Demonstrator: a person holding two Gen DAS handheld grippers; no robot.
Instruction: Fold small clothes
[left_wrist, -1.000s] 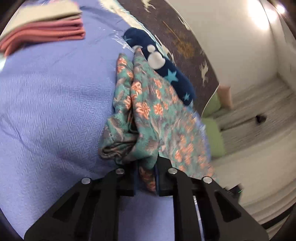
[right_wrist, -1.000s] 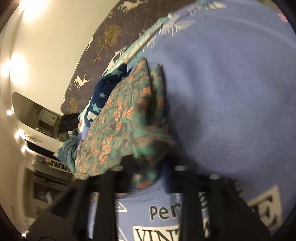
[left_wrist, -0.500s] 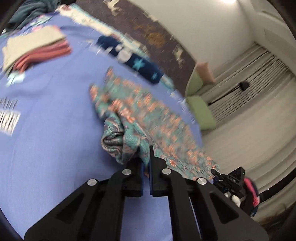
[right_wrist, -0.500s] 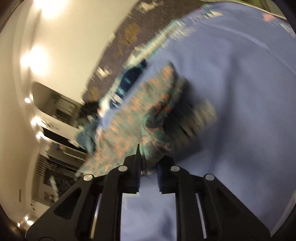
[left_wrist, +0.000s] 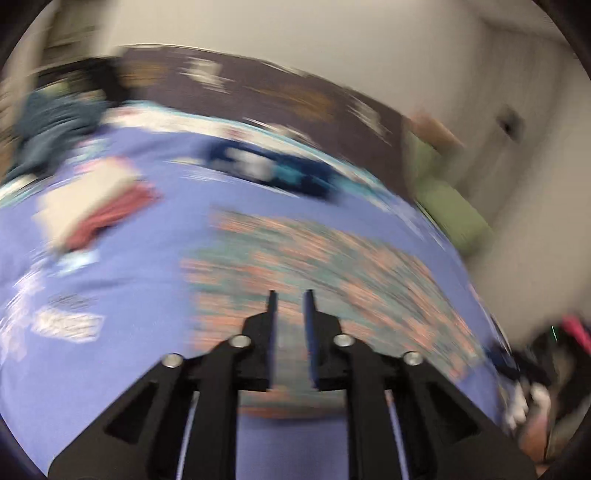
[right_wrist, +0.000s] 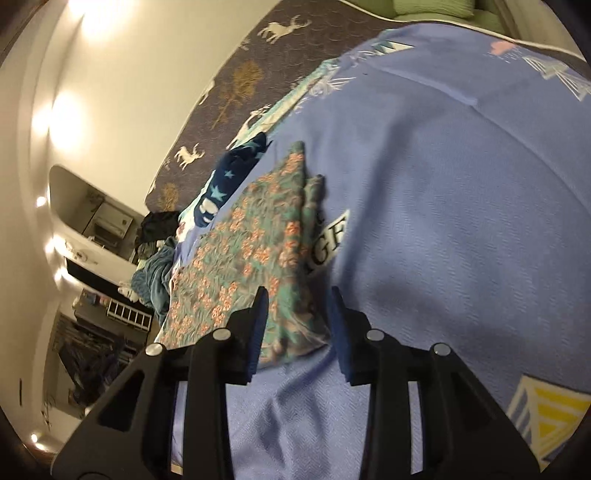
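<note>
Teal cloth with pink flowers (right_wrist: 255, 254) lies flat on the blue blanket (right_wrist: 461, 192). The right gripper (right_wrist: 295, 295) and the left gripper (left_wrist: 290, 295) are both opening, with nothing pinched. A finger could snag the near edge and rumple it.

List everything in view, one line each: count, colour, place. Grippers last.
floral garment: 1, teal with orange flowers, flat on blanket, under both grippers
blue blanket: 1, periwinkle, printed, covers bed
star-print garment: 1, navy, beyond floral garment
folded stack: 1, cream over red, far left, blurred
grey bedspread: 1, deer print, under blanket
green pillows: blurred, bed's far corner
left gripper: black, jaws opening, nothing gripped
right gripper: black, jaws opening, garment corner released
</note>
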